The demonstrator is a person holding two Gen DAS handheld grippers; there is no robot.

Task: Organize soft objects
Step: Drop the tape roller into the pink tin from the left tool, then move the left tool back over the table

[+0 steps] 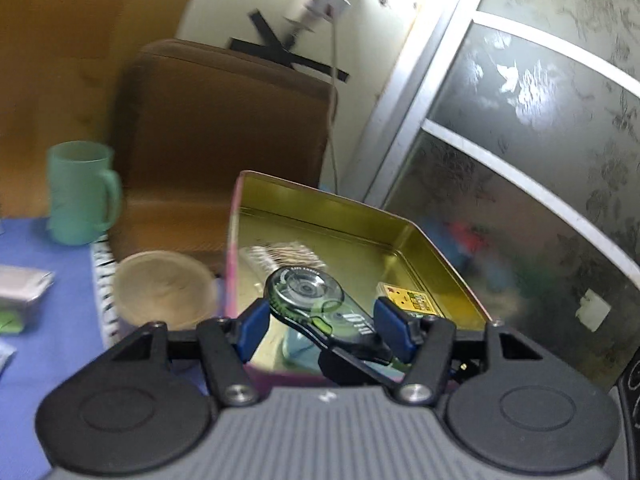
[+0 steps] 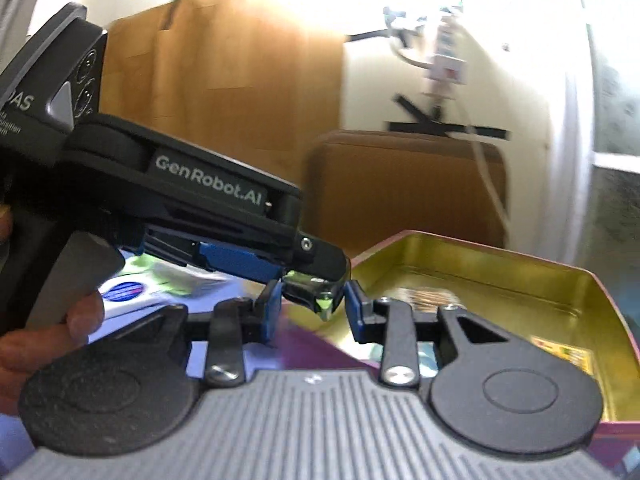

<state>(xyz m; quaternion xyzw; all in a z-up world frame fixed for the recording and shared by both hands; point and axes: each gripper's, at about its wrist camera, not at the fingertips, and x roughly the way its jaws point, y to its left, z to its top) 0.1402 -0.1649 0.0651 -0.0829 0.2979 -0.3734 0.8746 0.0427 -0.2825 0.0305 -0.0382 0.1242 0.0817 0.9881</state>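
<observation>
Left wrist view shows the correction tape dispenser (image 1: 316,312), a green and black clear-shelled roller, held crosswise between the blue pads of the left gripper (image 1: 320,326). The pads press on its two ends, so the tool is pinching it. The dispenser hangs above the near end of an open tin box (image 1: 436,248) with a gold inside and pink outer walls. Inside the tin lie a small yellow printed card (image 1: 404,300) near the right wall and a pale striped item (image 1: 280,254) towards the back, too blurred to name. Just left of the tin stands a beige bowl (image 1: 166,288), and farther left a mint green mug (image 1: 82,192), both on a blue tablecloth (image 1: 48,300). A brown cushion (image 1: 224,136) rises behind them against the wall.

From the right wrist view, the left gripper (image 2: 316,280) reaches in from the left, held by the person's hand (image 2: 60,340), with the dispenser (image 2: 320,292) clamped at its tip. The right gripper (image 2: 312,308) has its blue pads set partly apart on either side of the dispenser's lower tip; whether they touch it cannot be told through the blur. The tin box (image 2: 520,276) lies just beyond and to the right.
</observation>
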